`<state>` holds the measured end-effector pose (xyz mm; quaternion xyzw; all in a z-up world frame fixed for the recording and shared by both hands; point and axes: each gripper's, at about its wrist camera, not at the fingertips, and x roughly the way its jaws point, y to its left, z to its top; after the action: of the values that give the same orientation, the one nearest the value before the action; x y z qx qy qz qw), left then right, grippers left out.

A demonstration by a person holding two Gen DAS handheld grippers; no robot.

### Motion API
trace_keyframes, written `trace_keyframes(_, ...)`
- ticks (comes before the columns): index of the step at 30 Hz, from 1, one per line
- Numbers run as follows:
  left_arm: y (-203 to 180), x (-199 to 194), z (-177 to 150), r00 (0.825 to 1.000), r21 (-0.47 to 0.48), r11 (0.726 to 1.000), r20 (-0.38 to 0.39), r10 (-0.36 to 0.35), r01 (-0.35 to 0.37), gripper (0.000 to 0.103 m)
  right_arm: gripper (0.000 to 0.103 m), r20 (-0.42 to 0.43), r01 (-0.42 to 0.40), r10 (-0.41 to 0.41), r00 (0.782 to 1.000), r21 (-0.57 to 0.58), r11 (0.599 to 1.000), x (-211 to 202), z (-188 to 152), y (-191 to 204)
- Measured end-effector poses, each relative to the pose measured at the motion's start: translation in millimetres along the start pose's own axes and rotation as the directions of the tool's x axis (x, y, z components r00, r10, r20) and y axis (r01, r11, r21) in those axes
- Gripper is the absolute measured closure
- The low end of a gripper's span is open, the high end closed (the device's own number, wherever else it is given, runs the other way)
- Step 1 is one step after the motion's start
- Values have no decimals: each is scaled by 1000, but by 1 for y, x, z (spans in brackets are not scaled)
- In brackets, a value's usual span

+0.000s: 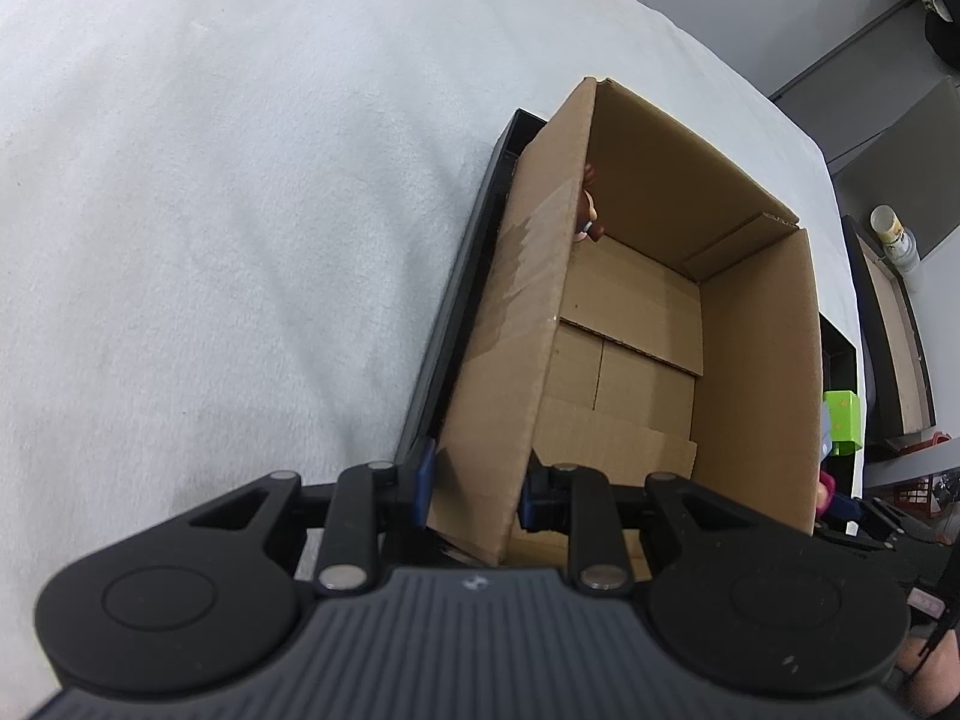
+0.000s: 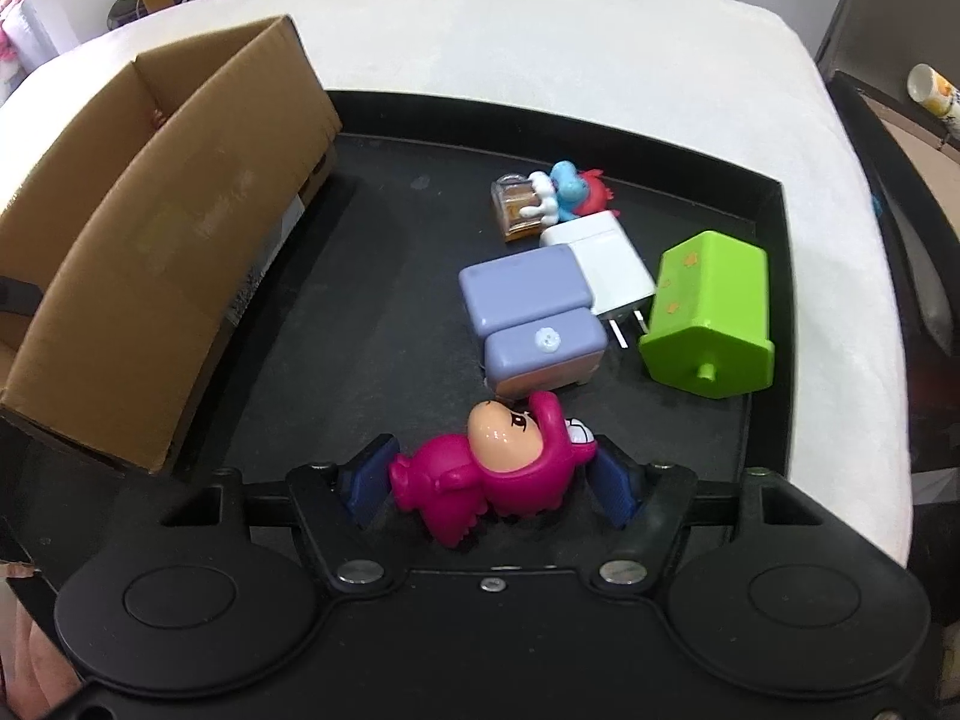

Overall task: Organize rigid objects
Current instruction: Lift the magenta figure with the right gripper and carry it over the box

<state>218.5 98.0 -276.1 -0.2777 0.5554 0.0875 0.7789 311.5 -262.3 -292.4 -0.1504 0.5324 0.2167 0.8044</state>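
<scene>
An open cardboard box [image 1: 660, 312] stands on the left of a black tray [image 2: 390, 312]; it also shows in the right wrist view [image 2: 156, 276]. A small figure [image 1: 588, 210] leans in its far corner. My left gripper [image 1: 477, 492] is shut on the box's near wall. My right gripper [image 2: 489, 480] straddles a pink figurine [image 2: 498, 468] lying on the tray, pads close on both sides, jaws not visibly clamped. Beyond lie a lilac toy cabinet [image 2: 534, 312], a white charger [image 2: 606, 258], a green toy box [image 2: 714, 312], a blue-red figure [image 2: 570, 186] and a small glass bottle [image 2: 516, 210].
The tray sits on a white cloth-covered table [image 2: 540, 42]. A cup [image 2: 933, 90] stands on a side surface at the right. Room clutter lies beyond the table's far edge.
</scene>
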Motion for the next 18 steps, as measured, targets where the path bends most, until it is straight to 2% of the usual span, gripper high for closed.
trace_keyframes(18, -5, -4, 1, 1000, 18, 1000, 8, 8, -9, 78, 36, 25, 41, -41, 999, 3, 999, -39, 10, 14)
